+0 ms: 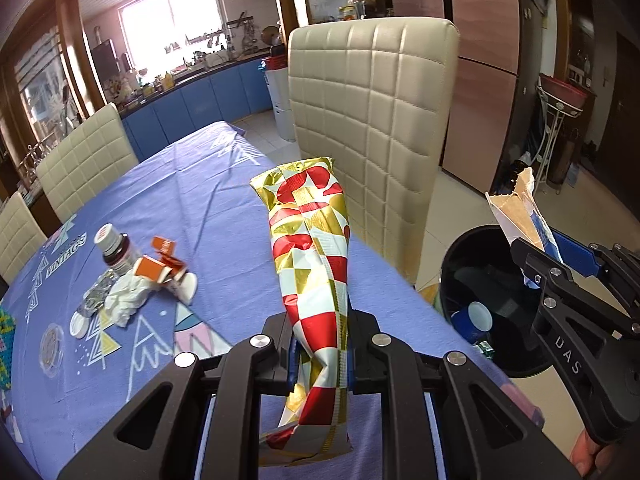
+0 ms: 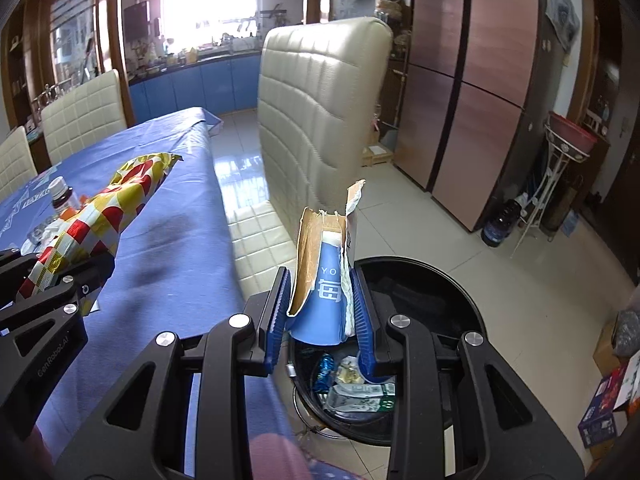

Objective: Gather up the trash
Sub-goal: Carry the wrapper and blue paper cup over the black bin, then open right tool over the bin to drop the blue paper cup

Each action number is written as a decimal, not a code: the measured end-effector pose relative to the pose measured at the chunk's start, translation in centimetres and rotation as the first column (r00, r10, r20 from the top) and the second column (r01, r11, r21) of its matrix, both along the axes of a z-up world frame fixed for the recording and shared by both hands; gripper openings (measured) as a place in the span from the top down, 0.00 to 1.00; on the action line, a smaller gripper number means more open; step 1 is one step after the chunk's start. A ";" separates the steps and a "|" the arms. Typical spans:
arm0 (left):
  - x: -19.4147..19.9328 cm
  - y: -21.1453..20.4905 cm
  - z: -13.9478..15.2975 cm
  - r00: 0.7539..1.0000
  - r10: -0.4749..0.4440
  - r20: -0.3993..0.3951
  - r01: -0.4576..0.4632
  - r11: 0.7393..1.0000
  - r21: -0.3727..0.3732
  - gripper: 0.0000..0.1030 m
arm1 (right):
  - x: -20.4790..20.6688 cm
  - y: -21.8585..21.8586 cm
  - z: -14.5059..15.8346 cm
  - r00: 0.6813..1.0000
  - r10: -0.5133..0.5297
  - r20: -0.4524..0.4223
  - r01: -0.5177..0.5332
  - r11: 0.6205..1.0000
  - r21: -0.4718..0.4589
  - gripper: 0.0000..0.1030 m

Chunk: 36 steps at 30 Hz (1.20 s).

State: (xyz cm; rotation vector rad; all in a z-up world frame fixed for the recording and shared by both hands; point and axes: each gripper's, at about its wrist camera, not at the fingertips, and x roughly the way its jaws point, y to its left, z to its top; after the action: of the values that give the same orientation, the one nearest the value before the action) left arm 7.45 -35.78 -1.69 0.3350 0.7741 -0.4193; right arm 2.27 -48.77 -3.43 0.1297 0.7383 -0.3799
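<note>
Right wrist view: torn blue carton (image 2: 325, 280) is clamped in right gripper (image 2: 320, 312), right above bin (image 2: 440, 280). Left gripper (image 1: 320, 344) is clenched on red/gold wrapper (image 1: 312, 248), over table edge. Carton should be centred over the opening b4 release, wrapper brought over w/o snagging the rim.

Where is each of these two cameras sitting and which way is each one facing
Left wrist: on the left claw, angled down over the blue tablecloth toward a cream chair; claw shut on a red-gold wrapper, right claw at the edge.
Right wrist: on the right claw, over the black bin; shut on a torn blue carton, left claw at the edge.
Shared: tablecloth, chair, wrapper, carton, bin.
</note>
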 end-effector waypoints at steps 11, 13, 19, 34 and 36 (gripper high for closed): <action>-0.3 -4.6 -0.6 0.998 -0.056 -0.015 0.056 0.998 0.016 0.84 | -0.7 -3.8 -0.3 0.998 -0.066 -0.002 0.066 0.998 -0.016 0.69; -0.4 -5.2 -0.6 0.998 -0.065 -0.013 0.065 0.998 0.015 0.84 | -0.8 -4.4 -0.2 0.997 -0.080 0.000 0.080 0.997 -0.012 0.69; -0.4 -6.5 -0.8 0.996 -0.082 -0.021 0.082 0.997 0.011 0.84 | -1.0 -5.7 0.7 0.995 -0.098 0.021 0.099 0.995 -0.022 0.68; 0.0 -7.1 -1.0 0.996 -0.088 -0.030 0.089 0.996 0.020 0.84 | -1.7 -7.6 0.1 0.990 -0.127 0.054 0.125 0.992 0.032 0.28; -0.1 -7.3 -1.1 0.995 -0.095 -0.033 0.096 0.995 0.020 0.84 | -2.0 -8.0 0.0 0.989 -0.139 0.049 0.138 0.990 0.036 0.28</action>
State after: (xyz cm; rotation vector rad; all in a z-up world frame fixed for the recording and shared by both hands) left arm 7.34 -43.13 -2.82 0.3873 0.7962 -0.5074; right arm 0.31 -56.72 -3.46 0.2215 0.6868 -0.4952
